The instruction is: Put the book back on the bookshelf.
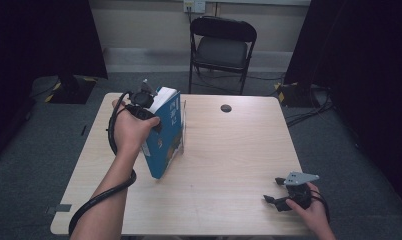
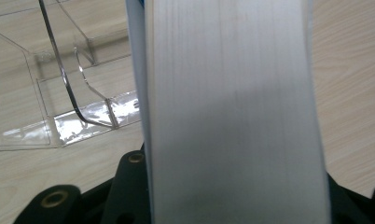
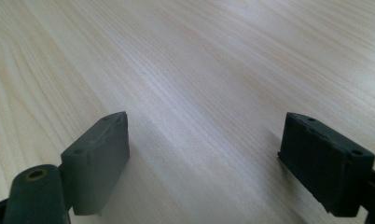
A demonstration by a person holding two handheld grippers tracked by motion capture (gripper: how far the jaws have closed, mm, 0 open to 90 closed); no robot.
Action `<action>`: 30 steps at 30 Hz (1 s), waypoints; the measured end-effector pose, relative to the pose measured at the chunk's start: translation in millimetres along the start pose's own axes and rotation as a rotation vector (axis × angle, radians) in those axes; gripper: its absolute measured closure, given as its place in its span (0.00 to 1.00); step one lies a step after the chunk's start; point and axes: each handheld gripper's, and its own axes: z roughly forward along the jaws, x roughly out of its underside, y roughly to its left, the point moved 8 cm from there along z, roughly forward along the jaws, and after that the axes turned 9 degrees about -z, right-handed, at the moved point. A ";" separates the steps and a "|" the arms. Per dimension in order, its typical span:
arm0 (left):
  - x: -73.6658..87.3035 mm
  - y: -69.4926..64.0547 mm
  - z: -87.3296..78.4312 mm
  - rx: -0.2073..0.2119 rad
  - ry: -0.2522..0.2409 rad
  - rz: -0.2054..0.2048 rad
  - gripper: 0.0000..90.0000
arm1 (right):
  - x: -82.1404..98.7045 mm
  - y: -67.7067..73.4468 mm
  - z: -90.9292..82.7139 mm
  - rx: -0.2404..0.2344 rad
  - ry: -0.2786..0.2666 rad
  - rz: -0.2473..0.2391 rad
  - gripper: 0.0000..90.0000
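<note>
A blue book (image 1: 166, 135) with white page edges stands tilted on the wooden table (image 1: 229, 150), its lower corner near the tabletop. My left gripper (image 1: 155, 109) is shut on its upper part, with the hand behind it. In the left gripper view the book's page block (image 2: 232, 116) runs up between the black jaws. A clear acrylic stand (image 2: 69, 98) sits just beside the book, and its thin edge (image 1: 184, 127) rises at the book's right side. My right gripper (image 1: 273, 190) rests low at the table's front right, open, with bare wood between its pads (image 3: 99, 158).
A black folding chair (image 1: 223, 47) stands beyond the far edge of the table. A small dark round spot (image 1: 226, 108) marks the tabletop near the back. Cables lie on the carpet at the right (image 1: 309, 107).
</note>
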 end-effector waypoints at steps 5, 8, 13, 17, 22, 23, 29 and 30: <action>-3.3 2.9 3.3 -0.014 -0.021 -0.004 0.69 | 0.0 0.0 0.0 0.000 0.000 0.000 0.17; -5.1 2.3 4.9 -0.028 -0.020 -0.010 0.69 | 0.0 -0.1 0.0 0.000 0.000 -0.001 0.17; -7.9 2.1 6.8 -0.024 -0.027 -0.018 0.69 | 0.0 0.0 0.0 0.000 -0.001 -0.001 0.17; -10.3 1.0 9.5 -0.034 -0.033 -0.007 0.69 | 0.0 0.0 0.0 0.000 0.000 0.000 0.17; -14.8 0.4 11.2 -0.036 -0.033 -0.010 0.69 | 0.0 -0.1 0.0 0.000 0.000 -0.001 0.17; -15.4 0.3 11.3 -0.034 -0.034 -0.010 0.69 | 0.0 -0.1 0.1 0.001 -0.001 -0.002 0.17; -19.9 -0.3 12.5 -0.043 -0.040 -0.015 0.69 | 0.0 0.0 0.0 0.001 -0.001 -0.001 0.17; -20.5 -0.7 13.1 -0.046 -0.041 -0.020 0.69 | 0.0 -0.1 0.1 0.001 0.000 -0.002 0.17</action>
